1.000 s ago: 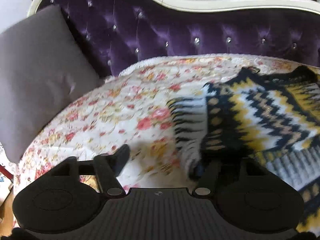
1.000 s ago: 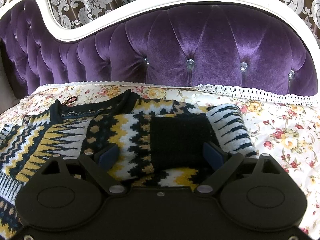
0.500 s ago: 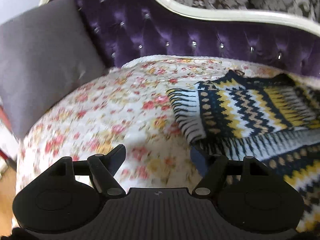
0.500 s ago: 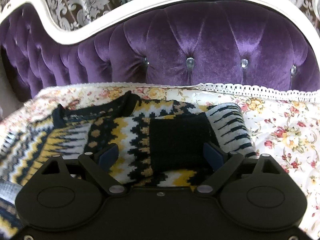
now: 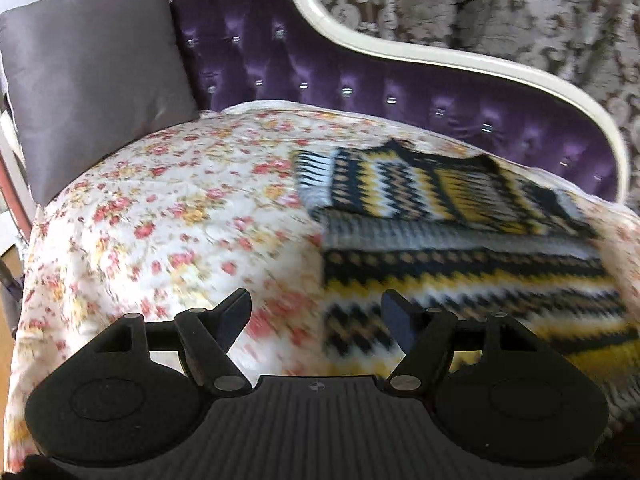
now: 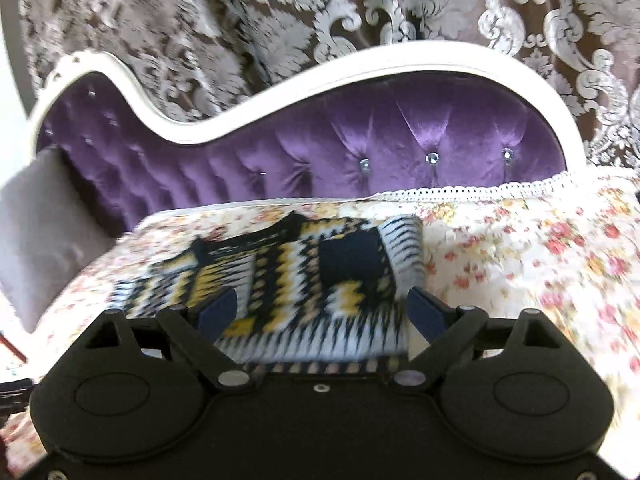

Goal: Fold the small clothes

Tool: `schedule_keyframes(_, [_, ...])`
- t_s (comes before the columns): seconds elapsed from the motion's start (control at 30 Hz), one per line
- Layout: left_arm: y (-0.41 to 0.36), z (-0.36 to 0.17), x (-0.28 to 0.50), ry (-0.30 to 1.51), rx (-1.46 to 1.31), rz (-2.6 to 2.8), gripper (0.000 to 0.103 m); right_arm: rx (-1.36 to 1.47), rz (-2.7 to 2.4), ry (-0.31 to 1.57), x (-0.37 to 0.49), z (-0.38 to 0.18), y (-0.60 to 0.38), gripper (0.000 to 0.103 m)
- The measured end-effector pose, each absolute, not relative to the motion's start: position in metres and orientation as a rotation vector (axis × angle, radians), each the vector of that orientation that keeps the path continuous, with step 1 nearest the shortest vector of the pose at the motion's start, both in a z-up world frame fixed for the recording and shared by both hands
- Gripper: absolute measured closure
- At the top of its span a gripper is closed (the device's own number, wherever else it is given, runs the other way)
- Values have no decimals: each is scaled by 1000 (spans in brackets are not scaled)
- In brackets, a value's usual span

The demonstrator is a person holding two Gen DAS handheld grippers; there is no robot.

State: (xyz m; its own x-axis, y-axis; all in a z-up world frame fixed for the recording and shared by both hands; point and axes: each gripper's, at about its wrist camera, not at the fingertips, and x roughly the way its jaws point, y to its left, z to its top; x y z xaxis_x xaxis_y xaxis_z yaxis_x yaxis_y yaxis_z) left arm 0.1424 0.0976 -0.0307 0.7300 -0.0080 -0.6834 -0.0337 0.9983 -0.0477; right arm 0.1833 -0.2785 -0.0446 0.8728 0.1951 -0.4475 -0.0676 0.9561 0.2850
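Both grippers, left and right, have pulled back from the sweater, fingers wide open and empty, so both sleeve folds look done.

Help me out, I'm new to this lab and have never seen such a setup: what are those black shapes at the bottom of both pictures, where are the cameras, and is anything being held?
There is no robot here. A person holds a two-finger gripper in each hand, and each gripper carries a wide-angle camera looking forward along its fingers. The black shapes are the grippers' own bodies and fingers.

One picture comes from the left gripper, the other from the right gripper. Both stand open and hold nothing.

On the floral cover of a purple tufted sofa lies a knitted sweater in black, yellow and white, with parts already folded over itself. A grey cushion leans at the sofa's end. Both pictures are blurred, so fine detail is lost.
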Motion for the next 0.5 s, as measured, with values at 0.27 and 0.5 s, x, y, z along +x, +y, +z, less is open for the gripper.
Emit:
schedule_keyframes(0.27, [62,-23,88,729,-37,-108,32,283,178,484,102,-51,-265,6])
schedule_keyframes(0.5, [55,-33,53,753,-67,-155,32,303,185,531,63,-73,-250,6])
